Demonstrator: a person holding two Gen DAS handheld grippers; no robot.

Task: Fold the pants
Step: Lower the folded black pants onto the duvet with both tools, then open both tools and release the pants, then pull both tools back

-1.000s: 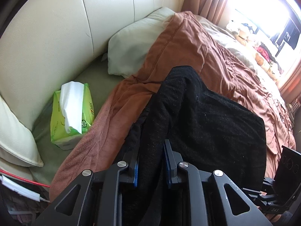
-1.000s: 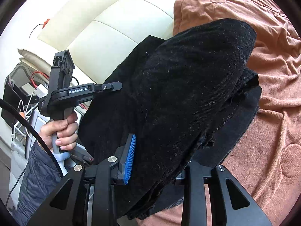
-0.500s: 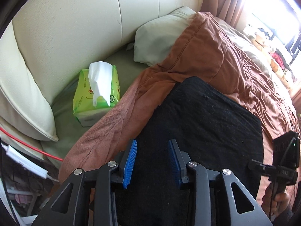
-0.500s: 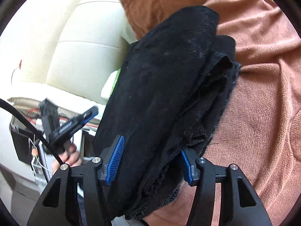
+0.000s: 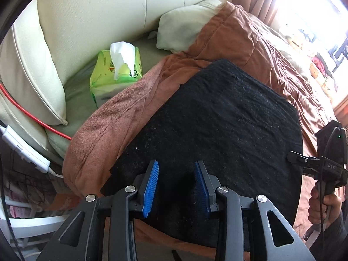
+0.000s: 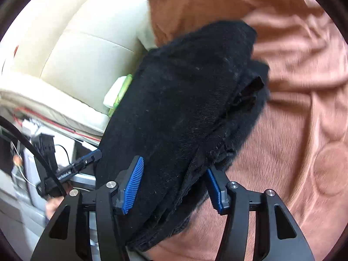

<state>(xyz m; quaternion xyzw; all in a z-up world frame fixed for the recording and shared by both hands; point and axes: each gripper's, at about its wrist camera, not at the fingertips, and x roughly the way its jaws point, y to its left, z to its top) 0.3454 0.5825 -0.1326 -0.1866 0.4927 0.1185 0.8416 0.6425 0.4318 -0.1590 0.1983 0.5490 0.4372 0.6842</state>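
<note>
The black pants (image 5: 221, 126) lie folded in a flat stack on the brown blanket (image 5: 235, 32). My left gripper (image 5: 176, 184) hangs over their near edge, open, with nothing between its blue pads (image 5: 150, 187). In the right wrist view the pants (image 6: 184, 100) show their layered edge. My right gripper (image 6: 174, 187) has its jaws opening with that edge still between them; the left pad (image 6: 132, 184) stands clear of the cloth. Each gripper also shows in the other's view: the right gripper (image 5: 330, 152) in a hand at the far right, the left gripper (image 6: 65, 174) low at the left.
A green tissue pack (image 5: 117, 74) and a pale pillow (image 5: 180, 30) lie against the cream padded headboard (image 5: 97, 10). A red cable (image 5: 32, 117) and a white power strip (image 5: 24, 148) hang beside the bed at the left. A bright window is at the far right.
The left gripper let go of the pants, opened and drew back toward their near edge. The raised fold now lies flat. The right jaws widened and rolled, loosening their hold on the edge.
</note>
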